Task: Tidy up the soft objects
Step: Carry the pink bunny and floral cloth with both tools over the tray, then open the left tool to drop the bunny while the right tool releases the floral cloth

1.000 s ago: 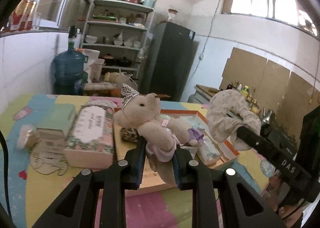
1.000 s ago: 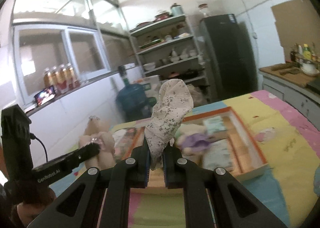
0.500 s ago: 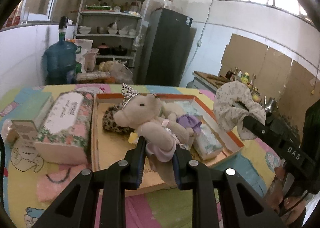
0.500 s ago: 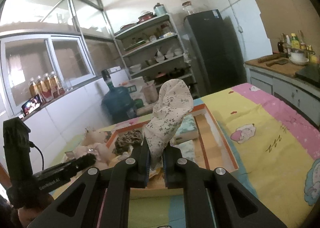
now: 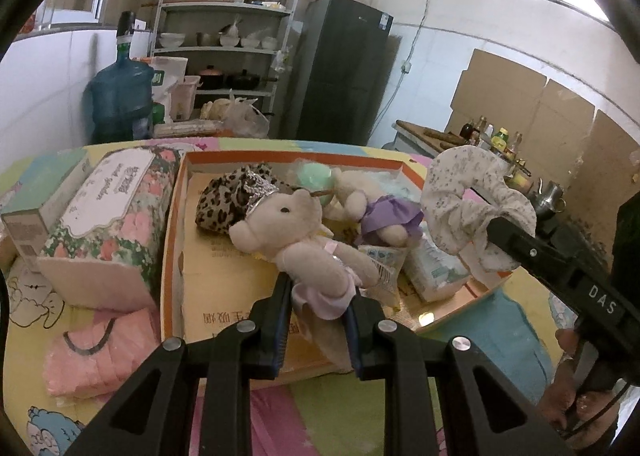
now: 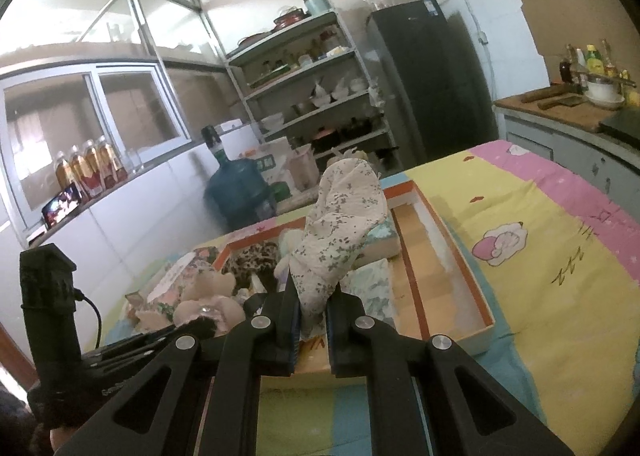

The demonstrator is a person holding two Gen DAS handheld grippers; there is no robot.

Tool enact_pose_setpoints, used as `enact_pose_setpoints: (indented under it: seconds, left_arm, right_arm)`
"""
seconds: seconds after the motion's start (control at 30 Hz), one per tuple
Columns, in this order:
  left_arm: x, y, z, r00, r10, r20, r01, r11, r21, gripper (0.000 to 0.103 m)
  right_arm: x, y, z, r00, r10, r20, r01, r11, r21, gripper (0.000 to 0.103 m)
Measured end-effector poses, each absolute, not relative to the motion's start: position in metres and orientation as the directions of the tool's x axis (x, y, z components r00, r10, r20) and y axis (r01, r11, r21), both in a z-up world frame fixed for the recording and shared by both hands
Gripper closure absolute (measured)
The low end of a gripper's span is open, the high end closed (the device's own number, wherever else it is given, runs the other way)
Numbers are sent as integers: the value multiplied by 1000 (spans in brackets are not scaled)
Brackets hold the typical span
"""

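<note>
My left gripper [image 5: 318,296] is shut on a beige teddy bear [image 5: 296,234] with a silver crown, held over the orange-rimmed cardboard tray [image 5: 176,224]. My right gripper [image 6: 312,306] is shut on a white floral cloth [image 6: 340,224], held above the tray's [image 6: 456,252] near end; the cloth [image 5: 468,204] also shows at the right of the left wrist view. Inside the tray lie a leopard-print soft item [image 5: 224,200], a second small bear in a purple dress [image 5: 380,212], a green ball [image 5: 316,178] and wipe packs [image 5: 436,268].
A floral tissue box [image 5: 108,220] and a small green box [image 5: 36,212] stand left of the tray. A pink folded cloth [image 5: 96,352] lies in front of them. The table has a pastel cartoon cover [image 6: 560,248]. Shelves, a water jug and a fridge stand behind.
Both grippers have come lower and closer over the tray. The bear now tilts down toward the tray floor; the floral cloth has moved in over the tray's near end.
</note>
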State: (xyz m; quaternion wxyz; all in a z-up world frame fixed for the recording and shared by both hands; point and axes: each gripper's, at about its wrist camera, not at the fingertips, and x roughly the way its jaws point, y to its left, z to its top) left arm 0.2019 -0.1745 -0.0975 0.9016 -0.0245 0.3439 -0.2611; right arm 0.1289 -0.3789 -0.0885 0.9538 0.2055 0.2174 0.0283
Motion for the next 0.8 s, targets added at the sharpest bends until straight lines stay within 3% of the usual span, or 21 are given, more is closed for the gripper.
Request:
enact_pose_setpoints:
  seconds: [0.27,0.6,0.7,0.8]
  left_arm:
    - [201,-176,-100,638,-475,-606,450,869,-207,77]
    - [201,-174,-99,640,-469,-609,451,871,-197,65]
    - [200,-173,-97,642,-475,-602,453,868,-202,54]
    - [197,-172,-94,659,-471,-587,454,871,-189,35]
  right_arm:
    - [135,-381,-98,893,160,-422,38,905,423,92]
    - [141,-385,-107,883,162,-440,54,897,439,88]
    - [141,-384,-107,882,160,-443,54,900,432,74]
    - [140,-385,-107,883,139,-447,73,903,424,41]
